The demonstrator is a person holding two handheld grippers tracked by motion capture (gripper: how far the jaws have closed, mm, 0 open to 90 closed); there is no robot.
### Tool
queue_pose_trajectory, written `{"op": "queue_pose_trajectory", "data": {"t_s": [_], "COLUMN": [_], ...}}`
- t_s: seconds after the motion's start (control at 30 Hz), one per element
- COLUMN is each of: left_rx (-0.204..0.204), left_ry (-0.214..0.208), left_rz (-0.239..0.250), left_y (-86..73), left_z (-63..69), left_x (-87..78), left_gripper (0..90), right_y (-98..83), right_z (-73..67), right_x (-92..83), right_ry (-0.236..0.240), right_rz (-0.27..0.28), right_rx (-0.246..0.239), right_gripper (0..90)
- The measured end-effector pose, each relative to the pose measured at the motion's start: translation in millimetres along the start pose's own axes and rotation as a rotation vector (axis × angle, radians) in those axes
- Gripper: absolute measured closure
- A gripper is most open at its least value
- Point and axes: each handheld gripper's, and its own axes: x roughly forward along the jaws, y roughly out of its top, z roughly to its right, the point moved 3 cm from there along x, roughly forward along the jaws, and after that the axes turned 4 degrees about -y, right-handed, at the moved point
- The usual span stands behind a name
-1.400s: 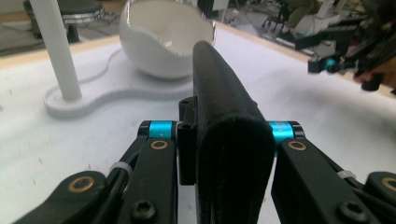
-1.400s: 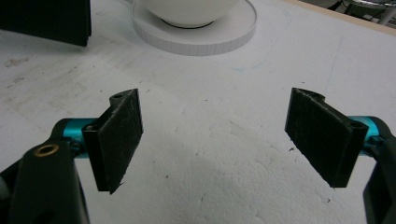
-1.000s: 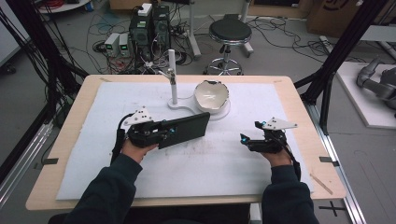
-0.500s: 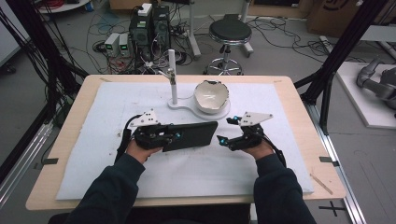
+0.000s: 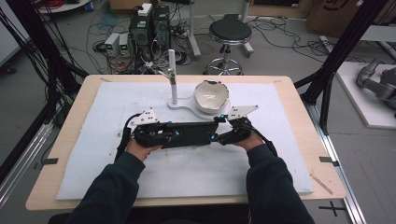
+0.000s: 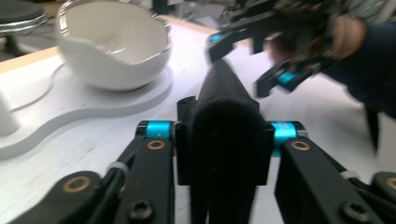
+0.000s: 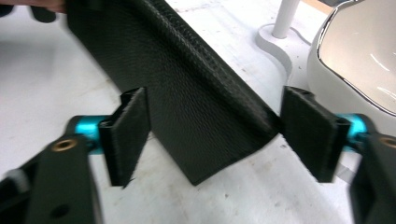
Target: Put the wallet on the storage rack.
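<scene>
A long black leather case (image 5: pixel 189 134) hangs level just above the white mat, between the two hands. My left gripper (image 5: pixel 170 135) is shut on its left end. In the left gripper view the pads (image 6: pixel 161 129) clamp the case (image 6: pixel 224 88), though these jaws have just been opening a little. My right gripper (image 5: pixel 215 133) reaches around the case's right end. In the right gripper view its jaws have just been closing, and the case (image 7: pixel 187 84) lies between the pads (image 7: pixel 128 133). The right-hand pad is at the case's edge, and the left one looks slightly apart from it.
A white bowl (image 5: pixel 211 95) sits on a white base plate (image 5: pixel 187 106) with an upright post (image 5: pixel 173 74), just behind the case. The white mat (image 5: pixel 116 93) covers the wooden table (image 5: pixel 299 93). A stool (image 5: pixel 229 32) and computers (image 5: pixel 149 25) stand beyond the far edge.
My right gripper has moved left across the mat to the case's right end, and its jaws now straddle it. The left hand has kept its place, and the case has swung level.
</scene>
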Motion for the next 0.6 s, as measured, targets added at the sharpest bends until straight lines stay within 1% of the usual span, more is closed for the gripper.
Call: {"op": "queue_pose_trajectory", "data": {"t_s": [0.07, 0.13, 0.2, 0.23, 0.27, 0.33, 0.37, 0.4, 0.47, 0.5, 0.53, 0.6], "left_rx": [-0.013, -0.038, -0.057, -0.064, -0.07, -0.069, -0.074, -0.08, -0.104, -0.111, -0.116, -0.129], "left_ry": [0.033, 0.061, 0.1, 0.107, 0.115, 0.137, 0.151, 0.17, 0.189, 0.193, 0.196, 0.198], "left_rz": [-0.018, -0.038, -0.061, -0.067, -0.071, -0.082, -0.081, -0.092, -0.101, -0.112, -0.118, -0.122], "left_y": [-4.0, -7.1, -8.8, -9.6, -10.0, -10.5, -10.9, -11.6, -13.4, -14.9, -15.8, -17.0], "left_z": [-4.0, -8.3, -12.3, -13.7, -14.7, -16.4, -16.9, -18.9, -21.5, -23.9, -25.2, -27.2], "left_x": [-0.8, -2.0, -2.7, -3.2, -3.4, -3.5, -3.2, -3.7, -3.6, -4.2, -4.4, -4.2], "left_gripper": [60.9, 56.0, 49.9, 47.8, 46.7, 43.9, 42.5, 40.4, 36.3, 35.6, 35.0, 34.4], "right_y": [-0.6, -1.4, -2.7, -3.7, -5.0, -7.9, -9.2, -9.8, -11.0, -11.2, -10.9, -10.5], "right_z": [-1.6, -5.1, -9.0, -10.9, -11.9, -12.8, -13.3, -13.2, -13.6, -14.1, -14.6, -16.0], "right_x": [-4.7, -7.2, -8.3, -8.5, -8.4, -7.1, -6.6, -6.2, -4.2, -3.1, -1.0, 3.6], "right_ry": [0.02, 0.038, 0.053, 0.059, 0.065, 0.068, 0.073, 0.075, 0.082, 0.082, 0.08, 0.084], "right_rz": [0.007, 0.014, 0.021, 0.031, 0.033, 0.042, 0.048, 0.054, 0.064, 0.066, 0.065, 0.066], "right_rx": [-0.002, 0.002, -0.003, 0.001, 0.004, 0.017, 0.031, 0.033, 0.039, 0.043, 0.036, 0.036], "right_gripper": [35.1, 37.0, 39.6, 40.1, 40.5, 41.0, 42.0, 43.1, 44.9, 45.4, 45.6, 46.6]}}
